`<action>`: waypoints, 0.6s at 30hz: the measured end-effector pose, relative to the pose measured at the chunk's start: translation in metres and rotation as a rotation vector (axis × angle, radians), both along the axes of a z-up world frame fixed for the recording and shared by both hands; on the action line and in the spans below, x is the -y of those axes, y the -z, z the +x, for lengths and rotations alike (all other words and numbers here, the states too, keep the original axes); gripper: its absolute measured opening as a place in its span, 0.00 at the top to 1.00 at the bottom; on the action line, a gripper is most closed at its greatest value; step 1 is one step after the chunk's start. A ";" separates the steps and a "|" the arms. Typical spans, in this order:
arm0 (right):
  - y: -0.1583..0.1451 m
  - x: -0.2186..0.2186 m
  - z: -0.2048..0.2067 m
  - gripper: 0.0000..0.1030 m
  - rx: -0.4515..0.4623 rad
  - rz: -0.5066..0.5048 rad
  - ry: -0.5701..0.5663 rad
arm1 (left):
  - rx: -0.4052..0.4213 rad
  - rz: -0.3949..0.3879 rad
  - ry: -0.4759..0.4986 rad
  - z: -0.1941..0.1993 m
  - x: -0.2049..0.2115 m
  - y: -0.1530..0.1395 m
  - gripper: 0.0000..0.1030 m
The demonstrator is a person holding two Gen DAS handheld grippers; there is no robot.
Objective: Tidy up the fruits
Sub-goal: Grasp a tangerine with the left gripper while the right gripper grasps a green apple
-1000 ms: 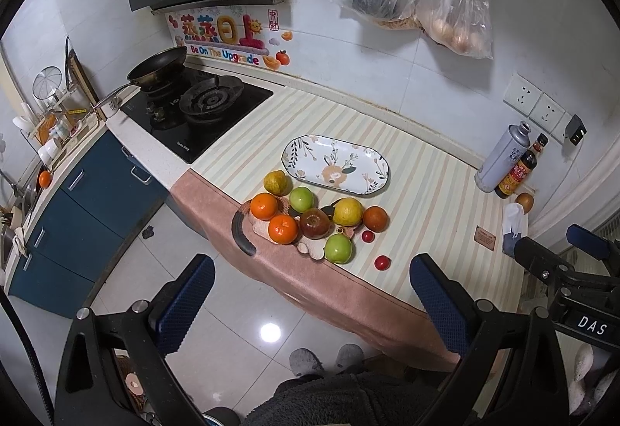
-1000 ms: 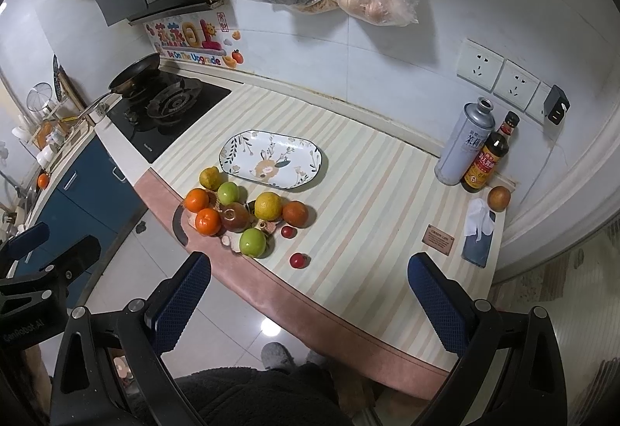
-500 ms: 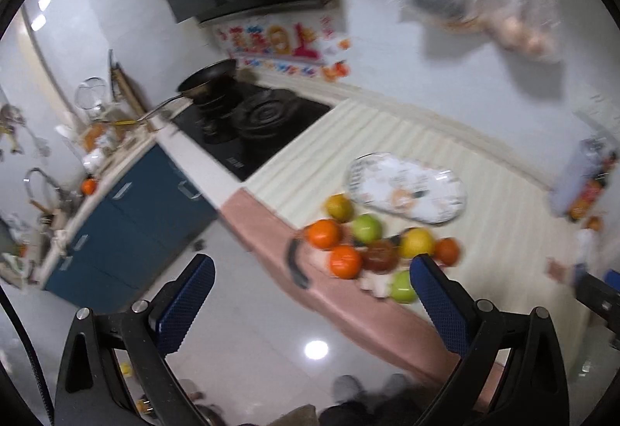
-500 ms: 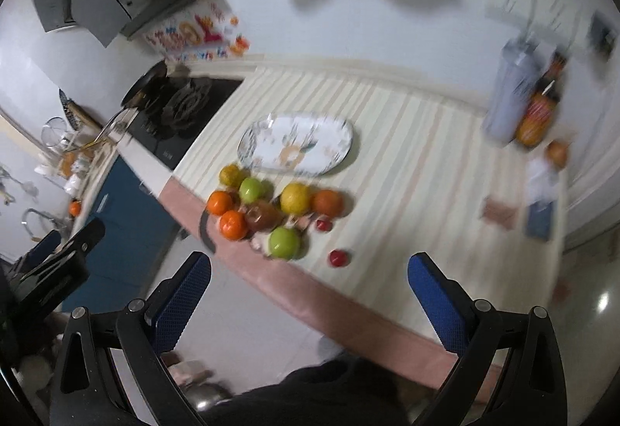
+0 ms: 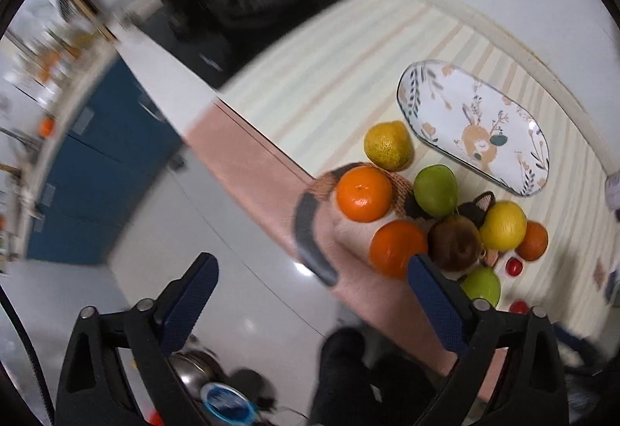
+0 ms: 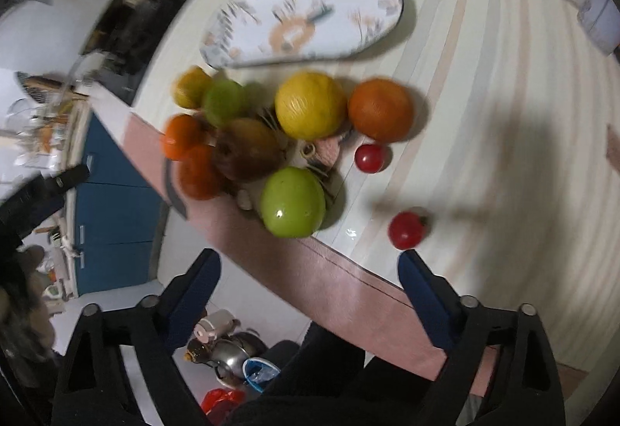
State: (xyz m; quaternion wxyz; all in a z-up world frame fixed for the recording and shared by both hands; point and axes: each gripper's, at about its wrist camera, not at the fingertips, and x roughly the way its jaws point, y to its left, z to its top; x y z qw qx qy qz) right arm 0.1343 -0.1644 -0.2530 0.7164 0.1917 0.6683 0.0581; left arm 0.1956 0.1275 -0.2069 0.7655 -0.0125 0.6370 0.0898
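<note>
Lowered toward fruit pile (image 6: 271, 139) since earlier frames: left hand-held gripper (image 5: 310, 282) and right hand-held gripper (image 6: 310, 271), jaws wide, just narrowing, empty. Pile at tabletop (image 6: 484, 116) edge, beside empty plate (image 6: 302, 19).

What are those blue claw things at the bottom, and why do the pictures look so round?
They are grippers, two-finger tongs a person holds, one per hand. Each carries a round-eyed camera looking along its fingers, which bends the view. One picture comes from the left gripper, the other from the right gripper. Both are open, their jaws have just been closing a little, and they hold nothing. On the striped counter lie oranges, a yellow fruit, a green apple, two small red tomatoes and an empty patterned plate. The fruits wait to be sorted.
</note>
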 end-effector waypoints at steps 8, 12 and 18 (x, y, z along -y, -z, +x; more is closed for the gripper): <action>0.051 -0.034 0.027 0.26 -0.116 -0.040 0.052 | -0.163 -0.147 0.060 0.067 -0.006 0.078 0.12; 0.066 -0.046 0.031 0.30 -0.150 -0.049 0.048 | -0.216 -0.160 0.108 0.080 0.004 0.101 0.12; 0.081 -0.061 0.032 0.42 -0.172 -0.050 0.039 | -0.243 -0.168 0.155 0.085 0.016 0.115 0.15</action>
